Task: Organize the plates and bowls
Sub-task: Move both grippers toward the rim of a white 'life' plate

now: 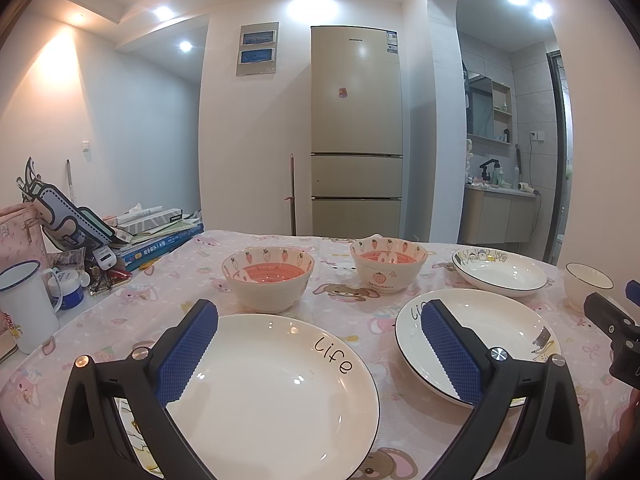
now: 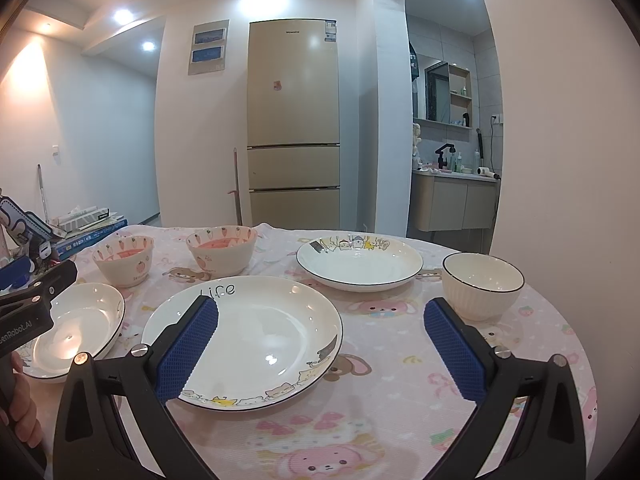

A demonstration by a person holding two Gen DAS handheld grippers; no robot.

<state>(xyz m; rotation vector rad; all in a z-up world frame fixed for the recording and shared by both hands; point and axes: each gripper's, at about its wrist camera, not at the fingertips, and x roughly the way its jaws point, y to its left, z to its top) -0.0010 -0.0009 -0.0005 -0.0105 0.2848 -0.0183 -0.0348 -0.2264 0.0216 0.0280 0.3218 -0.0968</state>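
Observation:
My left gripper (image 1: pixel 320 344) is open, hovering low over a white plate lettered "Life" (image 1: pixel 272 400) at the table's near left. To its right lies a second "Life" plate with a cat border (image 1: pixel 508 328), and my open right gripper (image 2: pixel 320 340) straddles that plate (image 2: pixel 256 340) with nothing held. Behind stand two strawberry-print bowls (image 1: pixel 268 280) (image 1: pixel 388 268), a cartoon-rimmed plate (image 2: pixel 360 264) and a white ribbed bowl (image 2: pixel 482 284). The left gripper's body (image 2: pixel 32 292) shows at the left edge of the right wrist view, above the left plate (image 2: pixel 76 328).
A pink cartoon tablecloth (image 2: pixel 380 360) covers the round table. Clutter lines the left side: a white enamel mug (image 1: pixel 24 304), a jar, a pink bag (image 1: pixel 16 236) and stacked books (image 1: pixel 160 240). A fridge (image 1: pixel 356 128) stands behind. A hand (image 2: pixel 20 412) shows low left.

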